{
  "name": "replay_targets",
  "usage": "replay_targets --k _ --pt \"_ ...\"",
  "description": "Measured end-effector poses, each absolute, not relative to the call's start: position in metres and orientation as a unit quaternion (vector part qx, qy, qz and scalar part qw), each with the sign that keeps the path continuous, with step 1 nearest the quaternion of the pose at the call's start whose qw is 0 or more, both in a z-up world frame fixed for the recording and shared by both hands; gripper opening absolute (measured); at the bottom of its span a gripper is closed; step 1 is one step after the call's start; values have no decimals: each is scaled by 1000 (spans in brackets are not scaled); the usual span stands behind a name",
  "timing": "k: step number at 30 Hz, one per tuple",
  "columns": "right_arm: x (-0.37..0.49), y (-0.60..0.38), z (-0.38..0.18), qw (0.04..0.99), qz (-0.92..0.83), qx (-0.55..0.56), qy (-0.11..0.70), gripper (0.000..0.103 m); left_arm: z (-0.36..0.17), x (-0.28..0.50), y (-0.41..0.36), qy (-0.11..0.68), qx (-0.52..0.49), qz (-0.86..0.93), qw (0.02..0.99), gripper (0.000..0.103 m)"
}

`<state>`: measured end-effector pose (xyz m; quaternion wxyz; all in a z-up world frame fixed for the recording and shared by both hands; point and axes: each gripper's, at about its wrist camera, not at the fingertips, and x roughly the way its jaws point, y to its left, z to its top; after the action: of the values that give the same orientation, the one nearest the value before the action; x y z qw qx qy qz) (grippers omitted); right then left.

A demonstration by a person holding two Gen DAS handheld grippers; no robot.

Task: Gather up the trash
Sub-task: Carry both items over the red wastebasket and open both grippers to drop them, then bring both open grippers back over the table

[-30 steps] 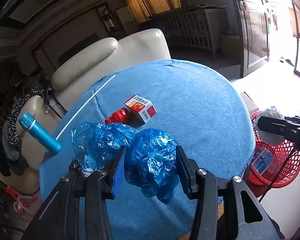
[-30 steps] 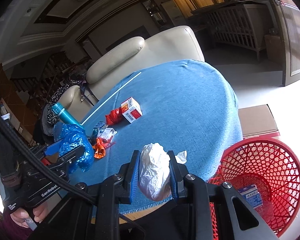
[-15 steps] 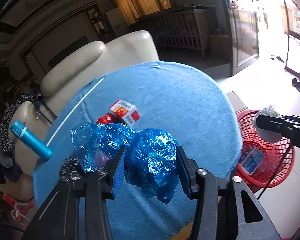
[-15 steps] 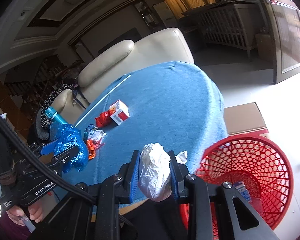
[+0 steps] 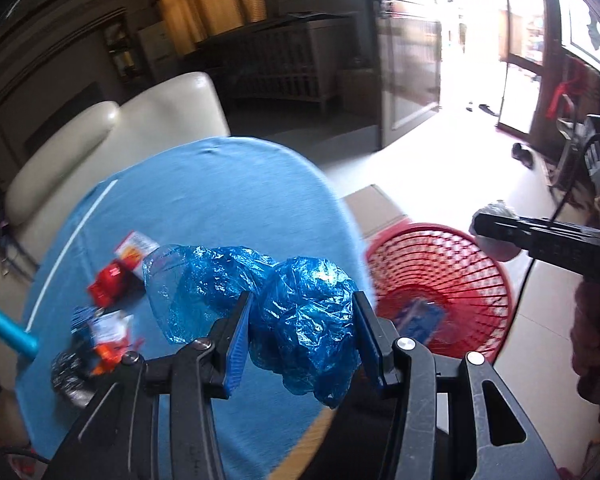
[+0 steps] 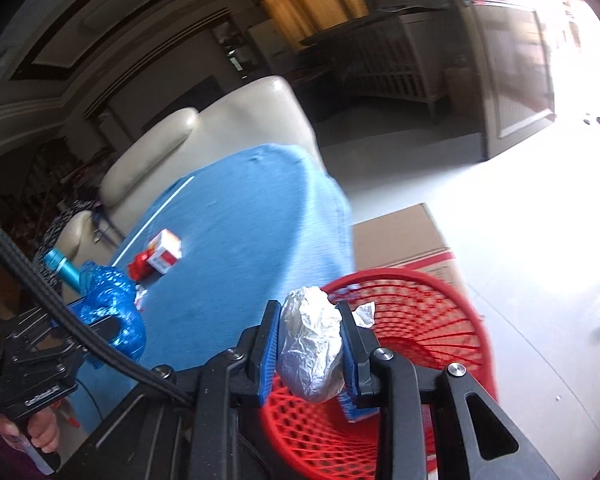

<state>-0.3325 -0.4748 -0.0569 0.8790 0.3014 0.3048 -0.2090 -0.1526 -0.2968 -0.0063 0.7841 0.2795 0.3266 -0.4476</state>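
Up close in the left wrist view, the left claw (image 5: 302,332) squeezes a crumpled blue plastic bag (image 5: 300,316) between its two fingers. More of the bag puffs out to the left of the claw. Under the claw lies the round surface with a blue cloth (image 5: 220,208). Left of the claw, on the cloth, sit a red and white box (image 5: 134,246), a red wrapper (image 5: 110,286) touching it, and a little pile of torn wrappers (image 5: 108,332), all blurry. A teal bottle (image 5: 4,328) pokes in at the far left. To the right of the claw, on the floor, stands a red basket (image 5: 460,264) with a blue packet (image 5: 418,316) inside. The right claw (image 5: 496,232) reaches in above the basket's far rim.

Next, in the right wrist view, the right claw (image 6: 310,350) grips a ball of silver foil (image 6: 310,352) tight. The red basket (image 6: 428,320) sits right under and ahead of the claw. A cardboard box (image 6: 400,236) lies behind the basket. Far to the left, the left claw (image 6: 100,320) holds the blue plastic bag (image 6: 112,300) over the blue cloth (image 6: 240,208).
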Motion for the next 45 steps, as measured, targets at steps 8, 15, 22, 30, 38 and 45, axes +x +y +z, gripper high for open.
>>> replay_targets --k 8,15,22,30,38,45 --pt "-364 -504 -57 860 -242 334 299 39 3 -182 -328 329 266 -527 737 57" --pt "-381 -511 -50 863 -252 347 266 68 9 -178 -328 338 242 -540 732 66" --pt "-373 -508 -51 866 -247 347 264 68 13 -126 -285 362 202 -476 775 67" --pt "-346 -492 -52 873 -220 337 276 68 -2 -86 -189 365 201 -355 837 68" --pt "-299 -463 -51 882 -177 315 302 68 -14 -41 -86 399 152 -229 875 68" --pt "-246 -420 -47 893 -123 280 331 68 -15 -16 -36 410 96 -183 888 68"
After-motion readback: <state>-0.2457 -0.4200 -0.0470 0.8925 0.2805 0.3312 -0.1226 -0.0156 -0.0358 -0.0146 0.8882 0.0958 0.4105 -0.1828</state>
